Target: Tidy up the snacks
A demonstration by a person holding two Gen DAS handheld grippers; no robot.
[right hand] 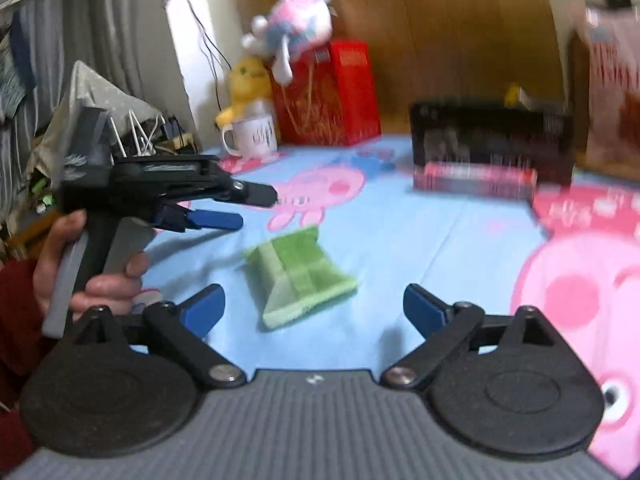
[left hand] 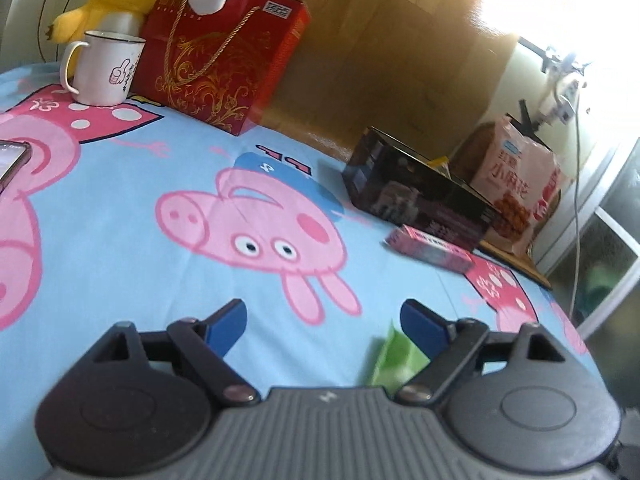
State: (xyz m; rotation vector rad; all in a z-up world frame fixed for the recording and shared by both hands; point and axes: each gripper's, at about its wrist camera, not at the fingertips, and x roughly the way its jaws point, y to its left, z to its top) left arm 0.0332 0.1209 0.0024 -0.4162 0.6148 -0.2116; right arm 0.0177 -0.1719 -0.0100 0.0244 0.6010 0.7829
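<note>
Now both my claws, left [left hand: 323, 326] and right [right hand: 314, 306], are wide open, holding nothing; green snack [right hand: 303, 276] and pink box [left hand: 429, 248] still wait outside the black box [left hand: 416, 194].

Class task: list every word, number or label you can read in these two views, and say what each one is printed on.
"小麻花": pink snack bag, with smaller print too blurred.
"4": blue cap of the pig printed on the bedsheet.
Red gift box: gold characters and a white label, unreadable.
Mug: writing beside the thumbs-up drawing, too small.
Black box and pink box: blurred.
</note>
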